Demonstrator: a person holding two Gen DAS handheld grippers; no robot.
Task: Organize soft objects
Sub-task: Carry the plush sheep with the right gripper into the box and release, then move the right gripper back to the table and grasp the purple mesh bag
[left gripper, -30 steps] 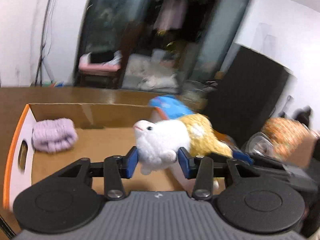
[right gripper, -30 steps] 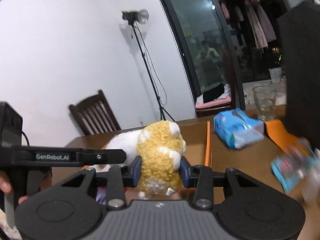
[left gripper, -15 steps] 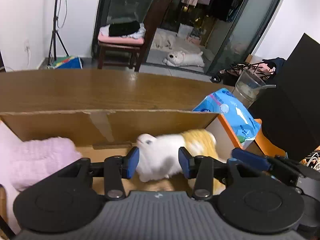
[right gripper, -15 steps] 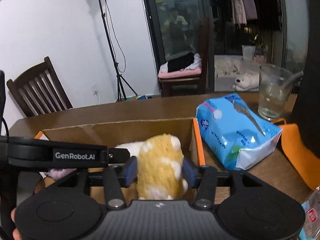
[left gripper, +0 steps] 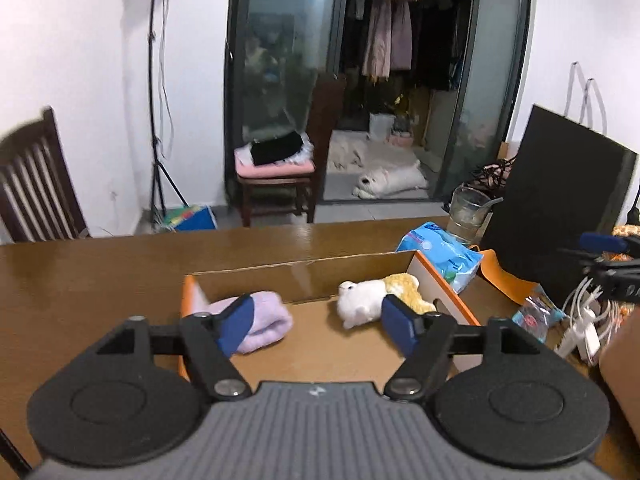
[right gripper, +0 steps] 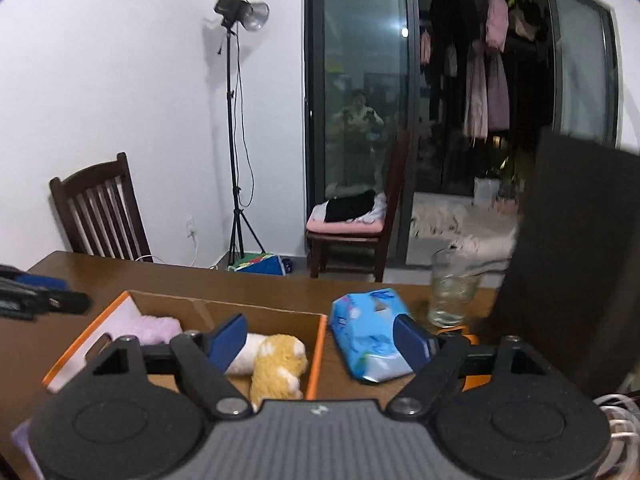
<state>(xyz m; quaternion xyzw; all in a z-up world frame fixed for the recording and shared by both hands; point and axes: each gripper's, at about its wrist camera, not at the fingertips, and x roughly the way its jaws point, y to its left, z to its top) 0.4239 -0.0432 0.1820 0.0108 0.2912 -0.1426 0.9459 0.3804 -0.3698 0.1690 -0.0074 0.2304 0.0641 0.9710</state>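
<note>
In the box [left gripper: 440,280] on the tabletop [left gripper: 100,272] lies the plush [left gripper: 372,298], a white and yellow toy on its side near the box's right wall, with its white head toward the middle. A pink roll [left gripper: 264,320] of soft knit lies in the same box toward the left wall, well apart from the plush. From the right wrist view the plush [right gripper: 280,364] shows its yellow end close against the orange-edged wall of the box [right gripper: 316,344], and the roll [right gripper: 156,328] sits at the far left.

The left gripper [left gripper: 316,320] hangs above the near side of the box with its blue fingers [left gripper: 236,320] spread wide and nothing between them. The right gripper [right gripper: 320,340] is likewise released, its fingers [right gripper: 412,344] far apart and bare, raised over the box's right wall.

Just beside the box on the right lies a blue pack [right gripper: 368,332] of tissues, and behind it stands a glass [right gripper: 452,292] with a straw. A black panel [left gripper: 560,200] stands upright at the right end of the tabletop. Near it lie white cables [left gripper: 580,316] and a small packet [left gripper: 536,316]. A tripod [right gripper: 236,160] with a lamp stands by the wall beyond.
</note>
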